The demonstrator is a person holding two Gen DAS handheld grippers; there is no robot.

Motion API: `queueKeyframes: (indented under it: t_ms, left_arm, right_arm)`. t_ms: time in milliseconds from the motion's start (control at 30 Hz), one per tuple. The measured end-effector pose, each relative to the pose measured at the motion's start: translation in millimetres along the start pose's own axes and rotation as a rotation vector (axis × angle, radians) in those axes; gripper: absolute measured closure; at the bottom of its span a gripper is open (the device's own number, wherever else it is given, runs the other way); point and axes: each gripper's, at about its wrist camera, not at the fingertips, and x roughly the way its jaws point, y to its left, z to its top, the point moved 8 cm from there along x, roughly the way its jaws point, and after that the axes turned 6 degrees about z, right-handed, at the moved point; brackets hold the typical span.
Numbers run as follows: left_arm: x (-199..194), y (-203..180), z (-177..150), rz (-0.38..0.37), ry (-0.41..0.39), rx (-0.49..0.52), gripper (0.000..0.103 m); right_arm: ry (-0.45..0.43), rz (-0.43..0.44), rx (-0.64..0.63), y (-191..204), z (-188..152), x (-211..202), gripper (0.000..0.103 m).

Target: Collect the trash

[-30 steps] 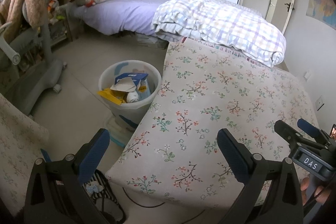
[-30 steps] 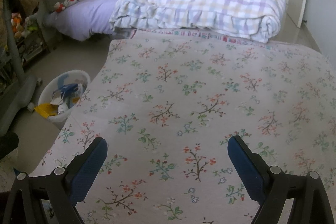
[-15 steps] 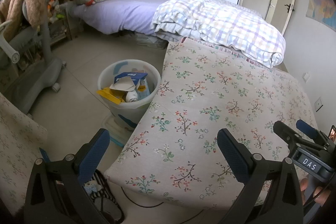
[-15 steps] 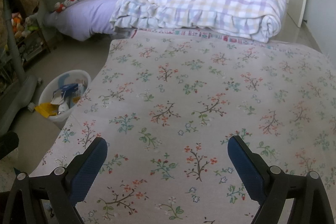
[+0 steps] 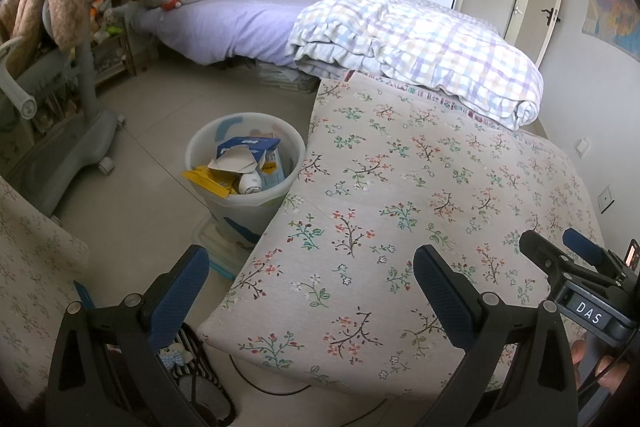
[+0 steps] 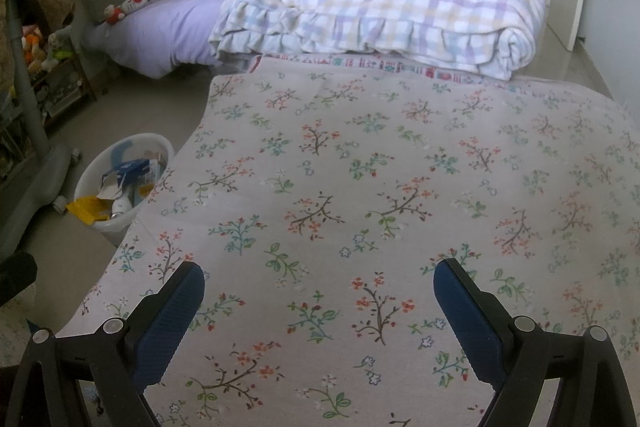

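Note:
A white trash bin (image 5: 208, 143) stands on the floor beside the floral-covered surface (image 5: 420, 195). It holds a blue and white carton (image 5: 248, 147), yellow packaging (image 5: 204, 181) and a small white bottle (image 5: 250, 183). The bin also shows at the left of the right wrist view (image 6: 160, 147). My left gripper (image 5: 310, 273) is open and empty, above the floral surface's front left corner. My right gripper (image 6: 318, 285) is open and empty over the floral surface (image 6: 400, 167). The right gripper also shows at the right edge of the left wrist view (image 5: 560, 247).
A folded checked quilt (image 5: 420, 39) lies at the far end of the floral surface. A purple bed (image 5: 224, 23) with a pillow stands behind. A grey chair (image 5: 60, 147) draped with a brown blanket stands at the left. A striped item (image 5: 192, 355) lies on the floor.
The left wrist view has shifted slightly, so the bin sits a little lower and nearer. The right wrist view has barely changed. Both grippers stay open.

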Motion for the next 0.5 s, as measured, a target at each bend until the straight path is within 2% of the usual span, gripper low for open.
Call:
queueKeyframes:
  t_ms: [500]
  left_arm:
    - [0.0,0.1,-0.3,-0.001,0.0,0.0,0.0]
  right_arm:
    - [0.0,0.0,0.0,1.1,-0.9,-0.2,0.007]
